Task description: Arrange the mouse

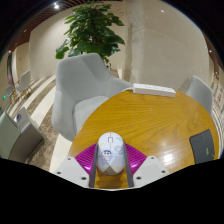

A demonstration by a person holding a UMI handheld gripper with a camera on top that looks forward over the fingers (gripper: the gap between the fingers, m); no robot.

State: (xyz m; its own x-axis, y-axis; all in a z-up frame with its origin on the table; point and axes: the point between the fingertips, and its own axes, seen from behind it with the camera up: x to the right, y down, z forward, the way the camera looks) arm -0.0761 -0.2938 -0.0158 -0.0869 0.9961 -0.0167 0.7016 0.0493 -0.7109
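**Clamping of the mouse**

Gripped between both magenta pads (86,156), a white mouse (110,155) is held by the gripper (110,165) above the near edge of a round wooden table (160,120). A grey chair (85,90) is seen beyond.

The mouse's (110,156) near end is hidden below the hand-held gripper's (110,165) fingers.

Table (160,125) is warm wood with a smooth, slightly shiny finish, the mouse (110,153) looks like pale glossy plastic, and the grey chair (85,85) seems matt, soft cloth upholstery.
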